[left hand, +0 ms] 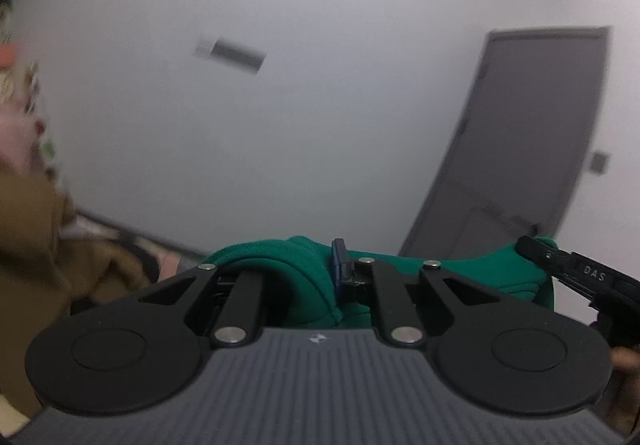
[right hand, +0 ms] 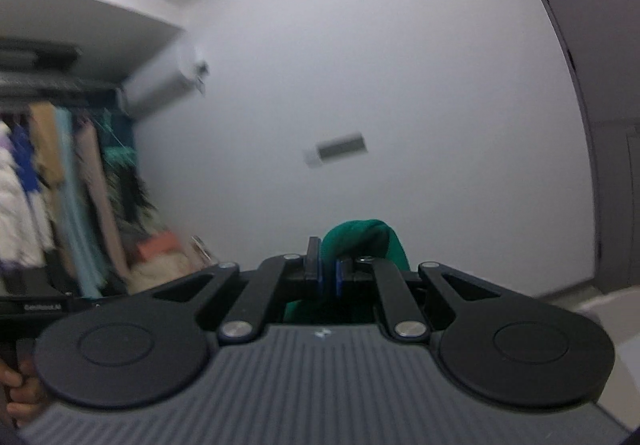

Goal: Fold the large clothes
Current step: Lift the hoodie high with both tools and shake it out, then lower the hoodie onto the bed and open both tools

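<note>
Both grippers, left gripper [left hand: 320, 277] and right gripper [right hand: 328, 271], clench green garment [left hand: 472, 271] before white wall [left hand: 280, 125] (grey door [left hand: 532, 133] beside).

The green garment [left hand: 304, 277] was a thick, soft knit in deep green. In the left wrist view it was bunched in rounded folds at the near centre and stretched taut toward the right edge. In the right wrist view a rounded hump of it [right hand: 360, 241] stood up at near centre, the rest dropping out of sight below.
</note>
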`<state>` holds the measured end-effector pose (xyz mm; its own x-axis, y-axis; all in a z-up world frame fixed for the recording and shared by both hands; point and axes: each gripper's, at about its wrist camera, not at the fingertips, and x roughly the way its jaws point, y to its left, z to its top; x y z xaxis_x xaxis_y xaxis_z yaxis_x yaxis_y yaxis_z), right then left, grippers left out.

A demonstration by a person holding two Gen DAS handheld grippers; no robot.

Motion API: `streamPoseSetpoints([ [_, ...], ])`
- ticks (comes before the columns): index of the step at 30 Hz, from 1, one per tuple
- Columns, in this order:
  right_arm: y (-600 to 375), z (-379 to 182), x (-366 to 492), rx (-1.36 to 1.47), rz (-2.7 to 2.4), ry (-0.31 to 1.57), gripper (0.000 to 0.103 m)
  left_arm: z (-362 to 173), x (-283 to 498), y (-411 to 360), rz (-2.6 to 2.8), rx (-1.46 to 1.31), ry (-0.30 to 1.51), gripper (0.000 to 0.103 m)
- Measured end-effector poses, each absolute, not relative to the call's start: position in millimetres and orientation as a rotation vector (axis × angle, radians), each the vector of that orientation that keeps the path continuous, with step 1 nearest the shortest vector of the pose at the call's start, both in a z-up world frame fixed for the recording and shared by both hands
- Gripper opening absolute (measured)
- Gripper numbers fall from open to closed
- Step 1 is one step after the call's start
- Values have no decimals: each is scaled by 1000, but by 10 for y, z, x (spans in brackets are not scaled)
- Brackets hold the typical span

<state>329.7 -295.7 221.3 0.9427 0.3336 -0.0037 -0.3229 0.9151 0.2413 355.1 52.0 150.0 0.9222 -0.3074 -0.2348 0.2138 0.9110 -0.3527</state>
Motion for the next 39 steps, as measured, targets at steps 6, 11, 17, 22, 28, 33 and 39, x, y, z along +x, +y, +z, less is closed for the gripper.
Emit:
streamPoseSetpoints([
  [6, -2693, 958, 4469, 184, 255, 160, 9, 83, 4844, 540, -220, -317, 443, 15],
  [11, -2615, 93, 5024, 102, 227, 231, 9, -727, 5469, 543, -202, -293, 544, 15],
  [17, -2635, -410, 5464, 151, 219, 369, 9, -1160, 5851, 536, -185, -262, 608, 18],
  [22, -2603, -694, 5607, 153, 203, 473, 11, -1190, 5870, 450, -171, -236, 643, 18],
  [28, -2660, -617, 5478, 192, 215, 487, 21, -960, 5628, 365, -182, -222, 643, 52],
  [33, -2751, -419, 5133, 226, 217, 468, 44, -646, 5189, 353, -164, -219, 621, 56],
  [39, -2807, -47, 4383, 237, 205, 438, 44, -250, 4292, 402, -137, -212, 608, 56],
])
